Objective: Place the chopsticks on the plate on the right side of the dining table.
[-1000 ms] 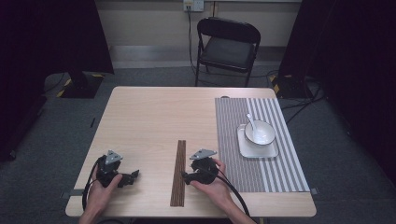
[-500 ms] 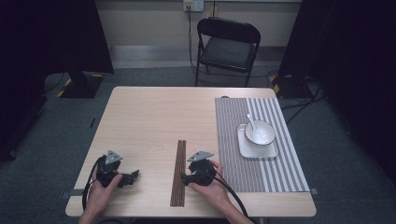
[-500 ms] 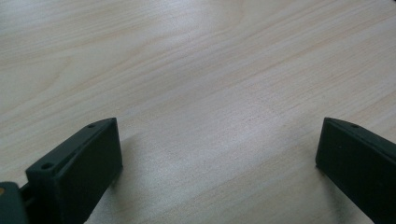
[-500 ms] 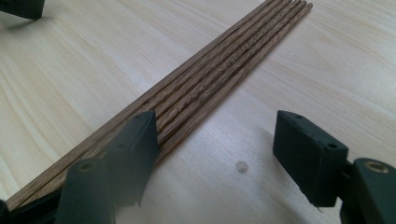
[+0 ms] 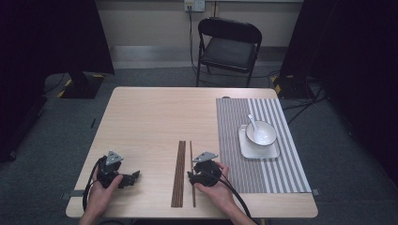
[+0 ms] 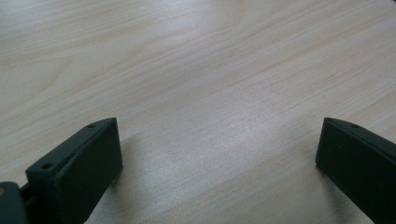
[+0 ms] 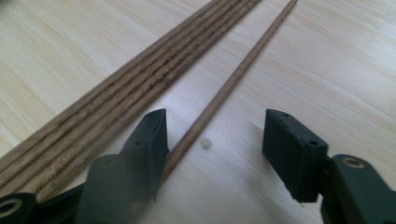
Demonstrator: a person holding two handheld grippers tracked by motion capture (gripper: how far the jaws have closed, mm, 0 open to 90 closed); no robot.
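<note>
Now the single chopstick (image 7: 224, 91), lying on the counter (image 5: 150, 122) just right of the chopstick bundle (image 5: 179, 173), is being straddled by the right gripper (image 7: 212, 144), whose still-spread jaws, just closing, are best being centred before pinching.

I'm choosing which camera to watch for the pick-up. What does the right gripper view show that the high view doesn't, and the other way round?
Right gripper view: the single chopstick lies on the wood between the right gripper's closing jaws, near one pad, not yet pinched. High view: the left gripper, striped placemat, bowl with spoon on a plate, chair. Both: the bundle of chopsticks and the table.
</note>
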